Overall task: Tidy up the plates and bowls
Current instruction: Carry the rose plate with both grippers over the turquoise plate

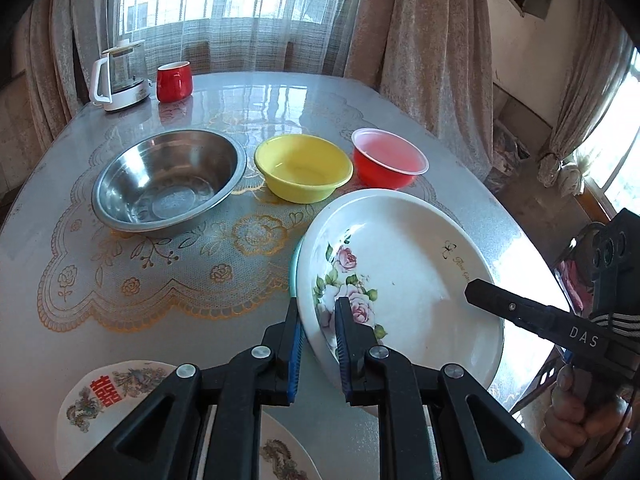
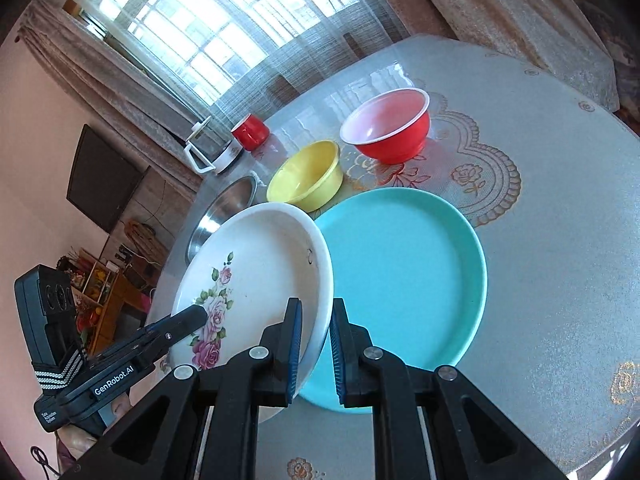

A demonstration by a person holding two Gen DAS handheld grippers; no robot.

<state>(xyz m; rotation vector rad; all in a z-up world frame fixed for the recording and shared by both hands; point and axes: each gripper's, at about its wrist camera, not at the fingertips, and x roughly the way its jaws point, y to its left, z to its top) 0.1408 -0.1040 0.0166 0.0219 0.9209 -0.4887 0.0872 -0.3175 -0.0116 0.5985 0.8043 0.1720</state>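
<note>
1. Rose plate [image 1: 404,280], white with pink flowers, is the largest dish in play; it is tilted and held off the table [image 1: 60,184], its edge overlapping the teal plate [image 2: 404,292], which lies flat beneath and beside it.
2. Steel bowl [image 1: 168,180] sits on the table beyond the rose plate, on its far left in the left wrist view.
3. Yellow bowl [image 1: 304,168] stands just behind the rose plate, between the steel bowl and the red bowl [image 1: 388,160].
4. Dragon-patterned plates [image 1: 104,396] lie nearer than the rose plate, under the left gripper.
5. Left gripper [image 1: 318,344] is narrowed on the rose plate's near rim, one blue pad on each face.
6. Right gripper [image 2: 316,344] is likewise clamped on the opposite rim of the same plate.
7. Red cup [image 1: 174,80] and a kettle [image 1: 120,76] stand at the far table edge, well apart from the rose plate.
</note>
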